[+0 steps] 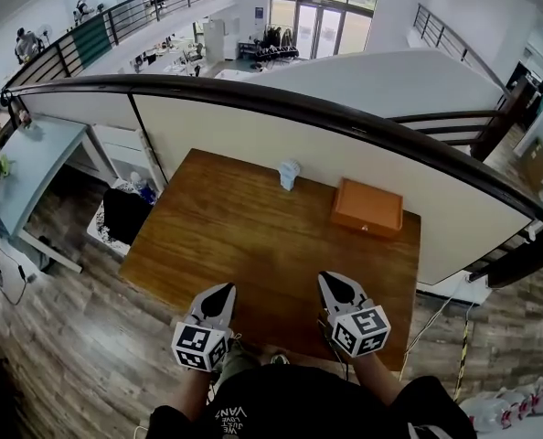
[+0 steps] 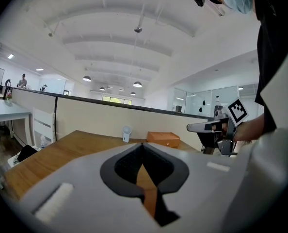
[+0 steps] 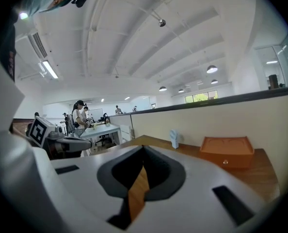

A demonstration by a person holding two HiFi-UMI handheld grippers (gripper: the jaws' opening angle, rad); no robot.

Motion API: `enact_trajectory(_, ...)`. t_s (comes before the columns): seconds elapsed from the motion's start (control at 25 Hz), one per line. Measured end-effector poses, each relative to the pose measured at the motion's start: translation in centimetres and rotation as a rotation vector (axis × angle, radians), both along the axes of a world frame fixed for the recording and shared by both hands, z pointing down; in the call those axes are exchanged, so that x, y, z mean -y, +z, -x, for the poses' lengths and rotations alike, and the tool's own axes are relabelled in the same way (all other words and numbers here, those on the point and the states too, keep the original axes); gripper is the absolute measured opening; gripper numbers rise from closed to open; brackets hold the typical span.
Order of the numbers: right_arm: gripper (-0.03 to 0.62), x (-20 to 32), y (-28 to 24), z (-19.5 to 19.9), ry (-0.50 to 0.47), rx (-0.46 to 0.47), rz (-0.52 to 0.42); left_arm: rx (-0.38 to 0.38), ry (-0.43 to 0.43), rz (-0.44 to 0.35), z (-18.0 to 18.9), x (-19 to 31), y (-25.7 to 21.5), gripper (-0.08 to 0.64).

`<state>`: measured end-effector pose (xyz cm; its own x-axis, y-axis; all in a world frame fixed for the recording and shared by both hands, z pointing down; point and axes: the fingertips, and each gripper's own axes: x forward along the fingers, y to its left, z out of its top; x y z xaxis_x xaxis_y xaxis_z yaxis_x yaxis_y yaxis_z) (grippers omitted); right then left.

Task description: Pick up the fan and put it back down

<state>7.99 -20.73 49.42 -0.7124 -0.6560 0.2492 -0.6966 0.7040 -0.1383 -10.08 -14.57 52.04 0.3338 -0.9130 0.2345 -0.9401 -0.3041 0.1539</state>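
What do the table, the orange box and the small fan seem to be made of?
Table: wood or wood veneer, with a satin finish; brown grain streaks show.
Orange box: perhaps plastic or painted wood, matte; the colour is even, with no grain.
Fan: likely pale plastic; too small to tell more.

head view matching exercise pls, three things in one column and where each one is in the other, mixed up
1. fan
2. orange box
3. left hand-held gripper

A. far right part of the table
B. over the table's near edge, jaws shut
C. far edge of the table, near its middle

Pairs: 1-C, 2-A, 3-B
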Motion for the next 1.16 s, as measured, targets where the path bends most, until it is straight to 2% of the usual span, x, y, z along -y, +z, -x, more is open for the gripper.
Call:
enact_trajectory(0.52,0.012,-3.8,3.9,-1.7,-0.015,0.000,0.099,0.004,-0.027,0.021,-2.4,-3.3,1.3,0.011)
enact_trajectory(1.16,0.012,-3.6,4.4,-2.2,-0.031,-0.010,0.096,0.014,-0.042,0.050,-3.1,-3.4,2.4,0.011)
